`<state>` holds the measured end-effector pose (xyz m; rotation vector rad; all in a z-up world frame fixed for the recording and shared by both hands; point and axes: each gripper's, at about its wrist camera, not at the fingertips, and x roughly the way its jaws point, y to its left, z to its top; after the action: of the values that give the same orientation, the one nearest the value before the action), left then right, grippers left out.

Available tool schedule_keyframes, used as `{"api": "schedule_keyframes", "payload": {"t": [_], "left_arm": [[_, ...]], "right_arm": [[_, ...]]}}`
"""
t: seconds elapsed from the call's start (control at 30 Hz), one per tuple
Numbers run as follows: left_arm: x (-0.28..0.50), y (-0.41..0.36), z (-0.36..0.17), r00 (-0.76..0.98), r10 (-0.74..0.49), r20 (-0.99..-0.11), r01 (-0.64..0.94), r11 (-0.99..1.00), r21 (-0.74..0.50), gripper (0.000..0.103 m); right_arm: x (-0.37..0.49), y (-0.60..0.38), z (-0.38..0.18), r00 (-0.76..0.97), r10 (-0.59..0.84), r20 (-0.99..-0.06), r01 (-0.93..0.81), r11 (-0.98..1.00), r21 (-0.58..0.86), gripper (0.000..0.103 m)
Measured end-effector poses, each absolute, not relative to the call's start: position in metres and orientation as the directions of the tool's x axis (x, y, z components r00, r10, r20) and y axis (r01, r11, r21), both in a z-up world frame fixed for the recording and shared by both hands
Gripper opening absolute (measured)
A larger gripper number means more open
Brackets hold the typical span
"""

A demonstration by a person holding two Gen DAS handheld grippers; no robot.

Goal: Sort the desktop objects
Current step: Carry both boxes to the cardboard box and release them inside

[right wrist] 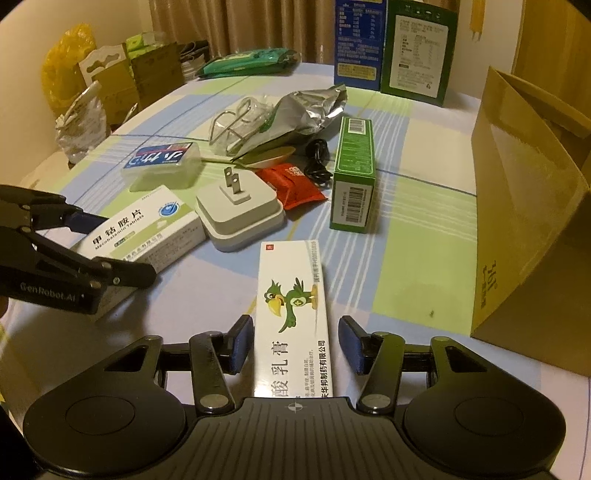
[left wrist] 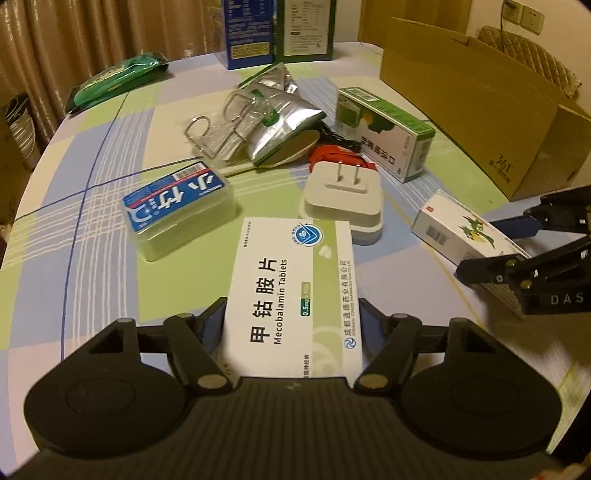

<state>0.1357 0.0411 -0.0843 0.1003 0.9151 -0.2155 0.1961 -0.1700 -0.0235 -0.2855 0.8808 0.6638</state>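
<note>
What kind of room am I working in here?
Probably a home dining or living room: a table under a checked cloth, curtains behind it, and household clutter such as a medicine box and a plug adapter.

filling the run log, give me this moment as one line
left tool: shut on mecobalamin box | right tool: open around parrot ointment box, pads clear | both boxes on table

The light was warm, yellowish and rather dim, with soft shadows under the objects. Both fisheye pictures curved strongly at the dark edges; the left view's lower-right corner was blurred
</note>
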Motion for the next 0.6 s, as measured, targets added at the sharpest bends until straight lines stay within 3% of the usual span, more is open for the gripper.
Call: {"api": "schedule_keyframes", "payload": {"t": [0.1, 0.23, 0.6], "left_arm": [[0.135, 0.042, -0.084, 0.59, -0.142, -0.795, 0.225, 0.974, -0.008, 0.068], [0.135, 0.041, -0.084, 0.587, -0.14, -0.797, 0.225, 0.974, -0.006, 0.068], [0.13, 0.047, -0.077, 0.586, -0.112, -0.803, 0.191, 0.982, 0.002, 0.067]], "right_arm": [[0.194, -0.17, -0.023, 0.464, 0.402, -0.79, -0.642, 0.767, 0.013, 0.049], [0.193, -0.169, -0.023, 0.469, 0.387, -0.794, -0.642, 0.766, -0.006, 0.036], [0.188, -0.171, -0.01, 0.506, 0.4, -0.764, -0.637, 0.77, -0.019, 0.035]]}}
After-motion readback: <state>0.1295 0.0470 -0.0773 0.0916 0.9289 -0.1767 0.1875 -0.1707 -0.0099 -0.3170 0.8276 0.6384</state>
